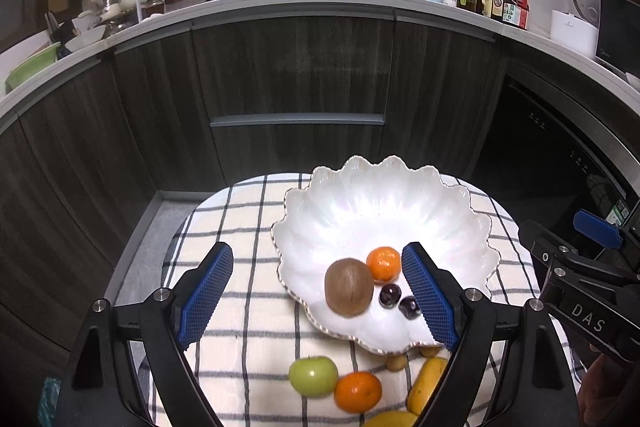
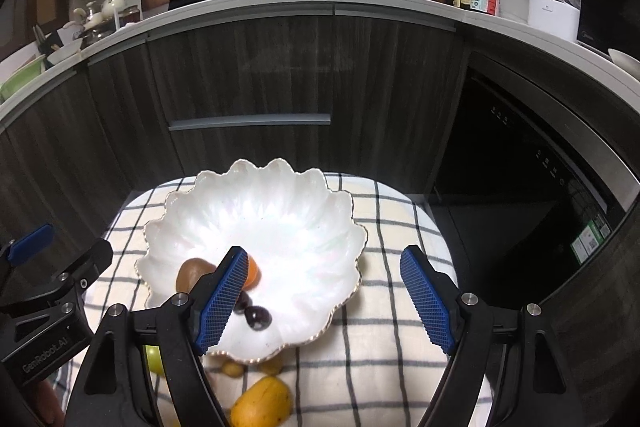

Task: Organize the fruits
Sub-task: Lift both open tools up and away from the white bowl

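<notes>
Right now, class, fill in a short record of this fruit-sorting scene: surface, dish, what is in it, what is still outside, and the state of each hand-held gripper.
surface: checked cloth
dish: white shell-shaped bowl on the cloth
in the dish: kiwi, orange, two dark cherries
outside, near side: green apple, second orange, mango, small yellowish fruits by the rim
left hand-held gripper: open, holding nothing
right hand-held gripper: open, holding nothing
</notes>
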Motion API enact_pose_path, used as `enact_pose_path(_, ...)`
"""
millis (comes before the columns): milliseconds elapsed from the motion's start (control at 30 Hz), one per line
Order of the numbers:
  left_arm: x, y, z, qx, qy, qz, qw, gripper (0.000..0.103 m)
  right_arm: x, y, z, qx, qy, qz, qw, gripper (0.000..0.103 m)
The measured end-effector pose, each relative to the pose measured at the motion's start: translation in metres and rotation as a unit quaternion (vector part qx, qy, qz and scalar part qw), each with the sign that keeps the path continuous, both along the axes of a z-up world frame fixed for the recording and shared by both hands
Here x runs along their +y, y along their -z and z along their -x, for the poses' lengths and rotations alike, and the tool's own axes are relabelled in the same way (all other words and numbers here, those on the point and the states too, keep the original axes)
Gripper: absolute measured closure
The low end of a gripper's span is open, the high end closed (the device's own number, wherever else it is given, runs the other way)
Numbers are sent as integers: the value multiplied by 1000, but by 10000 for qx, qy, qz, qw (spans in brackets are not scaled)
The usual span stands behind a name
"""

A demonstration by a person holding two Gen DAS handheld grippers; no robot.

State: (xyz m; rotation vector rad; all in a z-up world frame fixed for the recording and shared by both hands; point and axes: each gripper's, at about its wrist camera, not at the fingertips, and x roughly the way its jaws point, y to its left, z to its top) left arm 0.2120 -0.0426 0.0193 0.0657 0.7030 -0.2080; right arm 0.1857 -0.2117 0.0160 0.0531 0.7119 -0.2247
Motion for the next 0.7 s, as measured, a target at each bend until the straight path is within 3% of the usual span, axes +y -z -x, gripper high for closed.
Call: enact_pose_path(700, -3, 19, 53, 84, 7, -46, 10000, 16, -6, 17, 56, 74, 112, -51, 9999, 24)
